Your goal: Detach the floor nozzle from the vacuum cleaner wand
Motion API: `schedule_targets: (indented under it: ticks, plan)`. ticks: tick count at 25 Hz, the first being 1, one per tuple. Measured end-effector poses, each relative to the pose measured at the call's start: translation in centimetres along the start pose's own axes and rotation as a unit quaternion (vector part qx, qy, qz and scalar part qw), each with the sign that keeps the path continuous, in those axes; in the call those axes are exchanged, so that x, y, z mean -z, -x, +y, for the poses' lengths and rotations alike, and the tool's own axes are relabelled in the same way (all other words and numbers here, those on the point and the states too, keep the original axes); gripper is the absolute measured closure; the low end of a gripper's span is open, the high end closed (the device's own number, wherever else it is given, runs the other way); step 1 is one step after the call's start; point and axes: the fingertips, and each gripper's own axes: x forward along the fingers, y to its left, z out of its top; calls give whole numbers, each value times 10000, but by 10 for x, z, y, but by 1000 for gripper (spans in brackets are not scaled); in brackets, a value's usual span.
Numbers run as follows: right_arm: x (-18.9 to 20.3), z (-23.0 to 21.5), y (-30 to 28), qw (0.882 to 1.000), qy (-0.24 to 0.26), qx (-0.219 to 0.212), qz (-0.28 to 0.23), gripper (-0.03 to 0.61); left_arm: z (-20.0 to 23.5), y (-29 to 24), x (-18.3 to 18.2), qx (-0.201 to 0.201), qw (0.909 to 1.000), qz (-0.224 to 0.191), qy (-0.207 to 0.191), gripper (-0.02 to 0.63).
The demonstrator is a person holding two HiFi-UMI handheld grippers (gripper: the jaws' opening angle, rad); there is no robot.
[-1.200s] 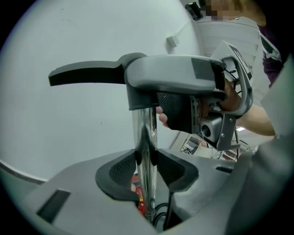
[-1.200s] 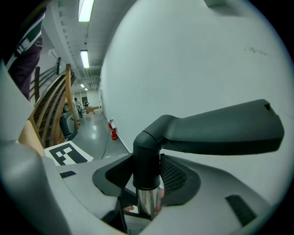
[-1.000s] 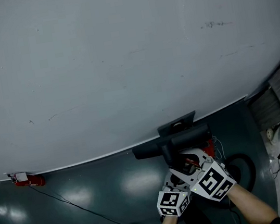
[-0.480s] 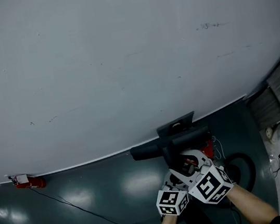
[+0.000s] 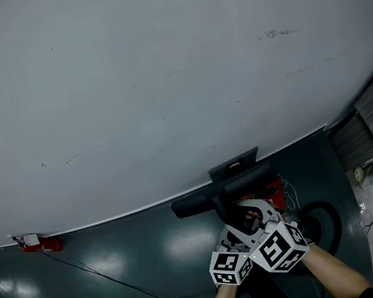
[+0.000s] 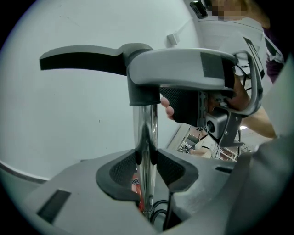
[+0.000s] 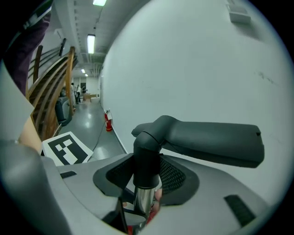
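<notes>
Floor nozzle lies at lower centre of the head view. The chrome wand is pinched by the left hand-held gripper: hold it fixed. The right hand-held gripper clamps the nozzle neck: pull straight along the tube, without levering sideways.

Head view: a dark grey floor nozzle lies low and right of centre, a long flat bar set crosswise where the pale wall meets the dark floor. Right gripper view: the floor nozzle stretches toward the right edge, its short round collar turning down onto a shiny chrome wand at lower centre, still joined. Left gripper view: the wand stands upright at centre, and the nozzle's wing reaches toward the upper left.
</notes>
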Motion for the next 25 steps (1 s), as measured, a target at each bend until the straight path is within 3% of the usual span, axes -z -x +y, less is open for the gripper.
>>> schedule_targets:
  ticks: [4,8,12,19,21,25]
  plan:
    - [-9,-16,4,9903,-1287,-229,-464,402,0,1,0,6,10000,52,-19,476]
    - [-23,-30,16,9899,-1204,40,-747,402,-1,4,-2,-29,9999,84,-76,474]
    - [-34,-45,36,9767,-1730,298,-1233,400,-2,21,-21,-96,9999,10,-52,442]
    - [-57,-59,88,9368,-2780,509,-2064,400,-19,82,-90,-259,9993,-275,67,434]
    - [-65,-58,103,9271,-2975,498,-2225,400,-31,97,-119,-286,9988,-383,44,465]
    - [-86,-52,136,9104,-3201,532,-2566,400,-60,125,-180,-352,9962,-697,-378,543]
